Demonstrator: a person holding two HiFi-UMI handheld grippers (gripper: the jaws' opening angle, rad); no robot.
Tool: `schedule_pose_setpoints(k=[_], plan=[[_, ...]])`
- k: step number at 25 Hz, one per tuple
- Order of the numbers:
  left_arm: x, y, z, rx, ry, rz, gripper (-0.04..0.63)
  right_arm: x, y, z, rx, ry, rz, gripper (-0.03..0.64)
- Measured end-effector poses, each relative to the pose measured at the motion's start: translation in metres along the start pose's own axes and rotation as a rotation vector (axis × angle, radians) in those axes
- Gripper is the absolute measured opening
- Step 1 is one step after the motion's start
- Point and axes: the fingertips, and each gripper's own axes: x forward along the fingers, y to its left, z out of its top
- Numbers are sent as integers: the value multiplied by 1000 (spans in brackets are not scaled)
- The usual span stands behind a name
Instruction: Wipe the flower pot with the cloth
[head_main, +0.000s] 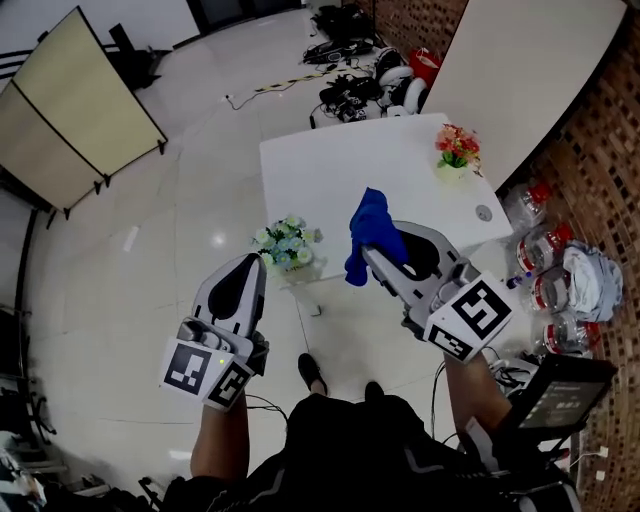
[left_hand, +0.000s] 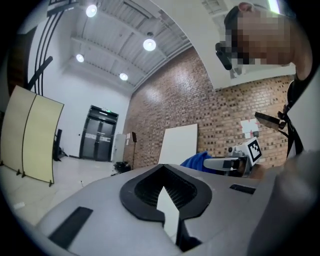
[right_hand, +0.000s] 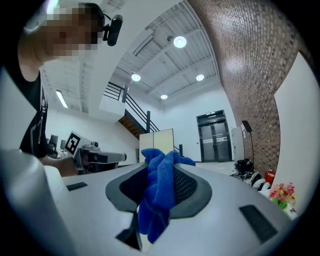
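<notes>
1. My left gripper (head_main: 245, 268) is pressed together with nothing in it. It is held level, just short of the table (head_main: 330, 170).
2. The pale pot (head_main: 288, 250) stands at the table's near left corner, just past that gripper's tip. Its blooms hide most of the pot from above. I judge it light, top-heavy and easy to tip or push off the edge. I would steady it low on the pot wall with the free gripper, never by the soft flowers, which would crush or bend.
3. The cloth (head_main: 368, 232) is pinched in my right gripper (right_hand: 159, 176), which is clamped on its middle. Folds bulge above the jaws and a tail hangs below. It is soft and limp, so only the bunch right at the jaw tips will press with any firmness.
4. The red pot (head_main: 457, 155) sits near the table's far right side, well apart from both grippers. I cannot tell which pot is meant. The pale one is nearer, and I would expect the red one to handle just as lightly.
</notes>
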Motion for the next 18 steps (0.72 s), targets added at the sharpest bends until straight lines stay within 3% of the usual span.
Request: schedule_pose_setpoints(k=[6, 10, 18], plan=[[-48, -40, 3, 35, 58, 86, 5, -42, 33, 12, 8, -23, 56, 101], [-95, -53, 12, 26, 26, 139, 5, -57, 74, 16, 1, -25, 57, 101], [-206, -76, 6, -11, 9, 85, 5, -86, 191, 16, -32, -20, 17, 101]])
